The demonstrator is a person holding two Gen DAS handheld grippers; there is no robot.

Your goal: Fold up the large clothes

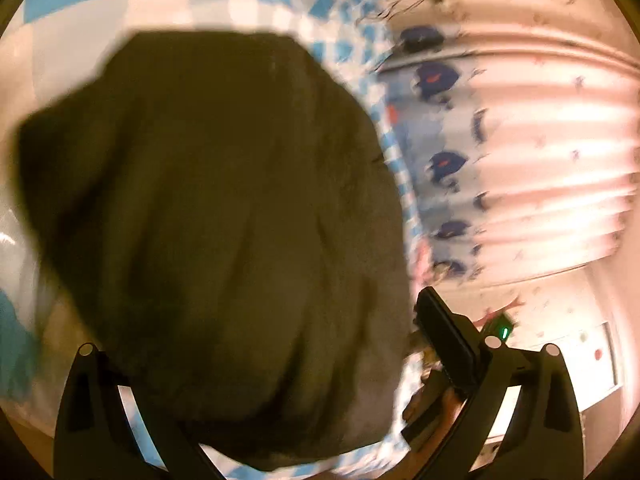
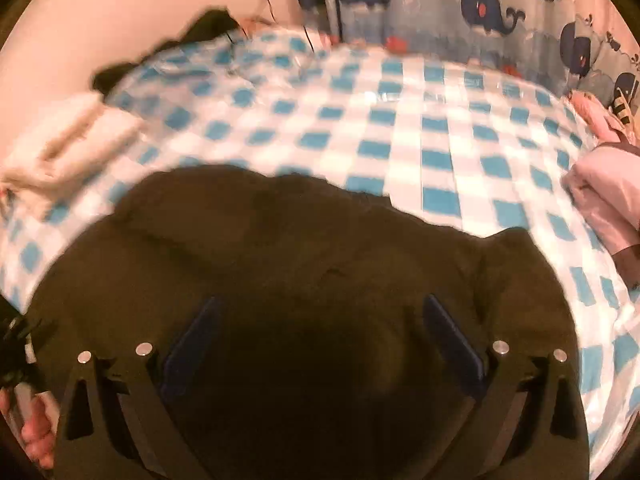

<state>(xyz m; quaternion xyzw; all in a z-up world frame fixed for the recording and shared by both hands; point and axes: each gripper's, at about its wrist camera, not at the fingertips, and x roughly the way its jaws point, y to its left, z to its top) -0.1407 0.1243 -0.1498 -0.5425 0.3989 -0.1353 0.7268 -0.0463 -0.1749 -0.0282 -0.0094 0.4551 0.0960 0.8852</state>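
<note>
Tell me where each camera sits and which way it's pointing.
Left wrist: on the left hand-held gripper, looking down at the dark garment, whale curtain to the right; one finger visible.
Right wrist: on the right hand-held gripper, facing across the checkered sheet; both fingers spread, a hand lower left.
Shared: garment, sheet, curtain.

dark olive-brown garment (image 2: 300,248) on blue-and-white checked sheet (image 2: 440,128); curtain (image 2: 500,12) printed with navy whales.

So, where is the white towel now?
In the right wrist view the white towel lies at the left on the checked sheet, just beyond the dark garment.
</note>
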